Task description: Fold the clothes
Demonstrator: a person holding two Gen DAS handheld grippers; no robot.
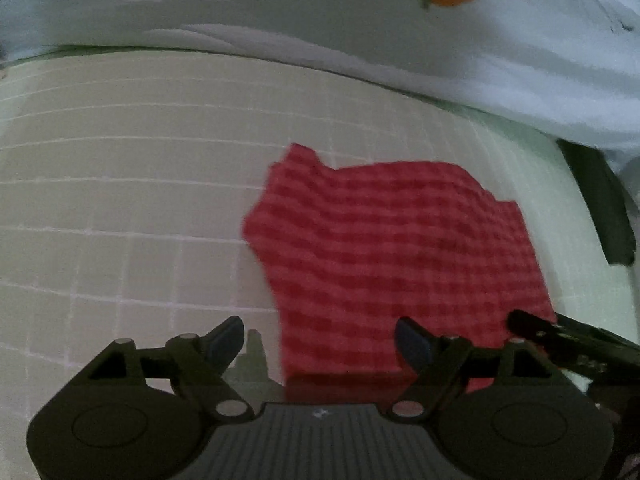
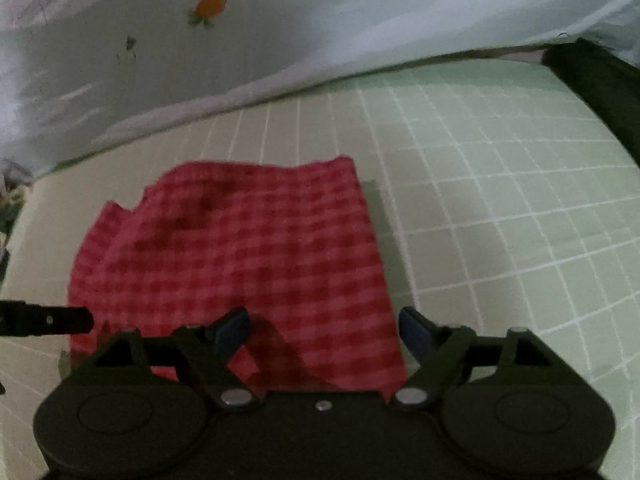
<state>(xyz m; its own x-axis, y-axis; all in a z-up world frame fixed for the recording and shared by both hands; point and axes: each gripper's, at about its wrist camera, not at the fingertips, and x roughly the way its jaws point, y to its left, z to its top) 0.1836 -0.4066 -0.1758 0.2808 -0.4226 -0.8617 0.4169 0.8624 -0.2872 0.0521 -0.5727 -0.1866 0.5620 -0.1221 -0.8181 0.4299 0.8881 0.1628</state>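
In the left wrist view, the left gripper (image 1: 320, 344) hovers with its fingers spread wide and grasping nothing above the near edge of a red gingham cloth (image 1: 396, 256), which lies rumpled on a pale green gridded mat (image 1: 132, 184), with a white carrot-print sheet (image 1: 360, 20) beyond. In the right wrist view, the right gripper (image 2: 324, 334) is likewise released and empty over the cloth's (image 2: 248, 248) near edge, the mat (image 2: 500, 200) stretching to the right.
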